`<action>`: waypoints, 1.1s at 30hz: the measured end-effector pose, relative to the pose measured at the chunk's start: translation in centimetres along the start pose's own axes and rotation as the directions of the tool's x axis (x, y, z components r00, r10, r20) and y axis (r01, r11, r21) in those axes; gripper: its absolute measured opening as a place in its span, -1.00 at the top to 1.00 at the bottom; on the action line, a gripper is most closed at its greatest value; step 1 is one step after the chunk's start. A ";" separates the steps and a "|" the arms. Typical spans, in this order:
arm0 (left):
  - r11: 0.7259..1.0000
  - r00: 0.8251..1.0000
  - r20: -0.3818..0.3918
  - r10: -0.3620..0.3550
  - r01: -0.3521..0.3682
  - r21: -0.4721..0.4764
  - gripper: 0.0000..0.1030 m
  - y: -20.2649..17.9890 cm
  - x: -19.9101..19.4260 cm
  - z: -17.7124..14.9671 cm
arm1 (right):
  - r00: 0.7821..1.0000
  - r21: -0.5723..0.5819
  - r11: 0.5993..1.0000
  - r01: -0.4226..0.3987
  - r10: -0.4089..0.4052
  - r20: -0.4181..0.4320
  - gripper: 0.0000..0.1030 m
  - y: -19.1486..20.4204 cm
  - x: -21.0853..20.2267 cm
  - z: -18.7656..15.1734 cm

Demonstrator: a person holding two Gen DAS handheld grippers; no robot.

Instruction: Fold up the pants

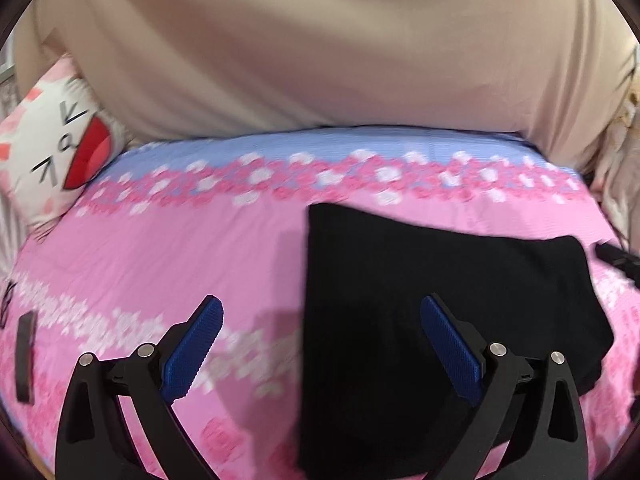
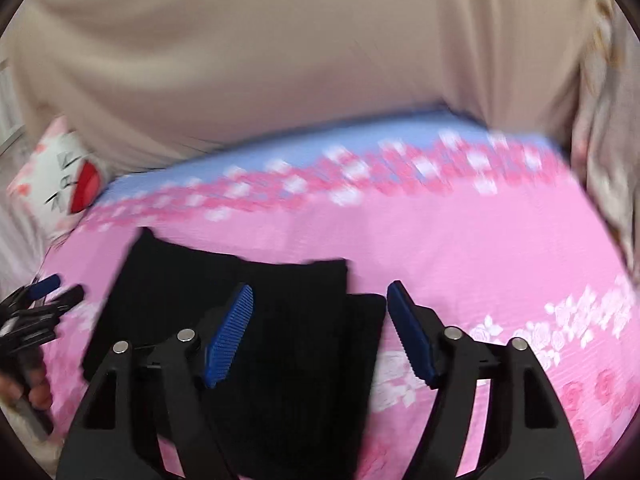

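Observation:
The black pants (image 1: 432, 304) lie folded into a compact rectangle on the pink flowered bedsheet (image 1: 168, 248). My left gripper (image 1: 322, 312) is open and empty, hovering over the folded pants' left edge. In the right wrist view the pants (image 2: 256, 312) lie under and ahead of my right gripper (image 2: 320, 300), which is open and empty above their right part. The left gripper (image 2: 44, 300) shows at the left edge of the right wrist view, beside the pants. The right gripper's tip (image 1: 616, 258) shows at the right edge of the left wrist view.
A white cat-face cushion (image 1: 60, 144) sits at the bed's far left. A beige curtain (image 1: 320, 40) hangs behind the bed. A dark flat object (image 1: 25, 356) lies on the sheet at the left. Patterned fabric (image 2: 608, 160) hangs at the right.

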State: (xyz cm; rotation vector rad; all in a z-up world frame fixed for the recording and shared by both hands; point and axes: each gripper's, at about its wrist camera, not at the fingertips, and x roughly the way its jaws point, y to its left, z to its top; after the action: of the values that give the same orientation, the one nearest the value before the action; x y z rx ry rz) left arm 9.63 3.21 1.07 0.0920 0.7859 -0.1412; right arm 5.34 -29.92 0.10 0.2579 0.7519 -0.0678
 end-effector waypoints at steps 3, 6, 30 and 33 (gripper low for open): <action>0.998 0.999 -0.042 -0.006 0.009 0.054 -0.90 -2.3 2.4 0.3 | 0.987 0.027 0.993 -0.117 0.119 -0.110 0.35 -0.6 3.9 -0.6; 0.995 0.996 -0.084 0.016 -0.008 0.098 -0.90 -3.9 4.3 -0.2 | 0.996 -0.036 0.998 -0.058 0.056 -0.071 0.91 0.6 3.2 -0.8; 0.973 0.994 -0.099 -0.041 0.062 0.224 -0.90 -12.9 2.2 -4.6 | 0.997 -0.091 0.995 -0.042 0.035 -0.072 0.66 0.5 -4.9 -12.4; 0.977 0.994 -0.108 -0.036 0.057 0.205 -0.90 -12.6 2.0 -4.4 | 0.996 -0.057 0.996 -0.076 0.073 -0.050 0.66 -0.3 -5.5 -11.9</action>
State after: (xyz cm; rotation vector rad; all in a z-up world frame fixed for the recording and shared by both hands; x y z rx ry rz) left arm 5.90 -8.79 -3.82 0.2807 0.8759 -0.2649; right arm -6.62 -27.33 -4.51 0.2322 0.7900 0.0311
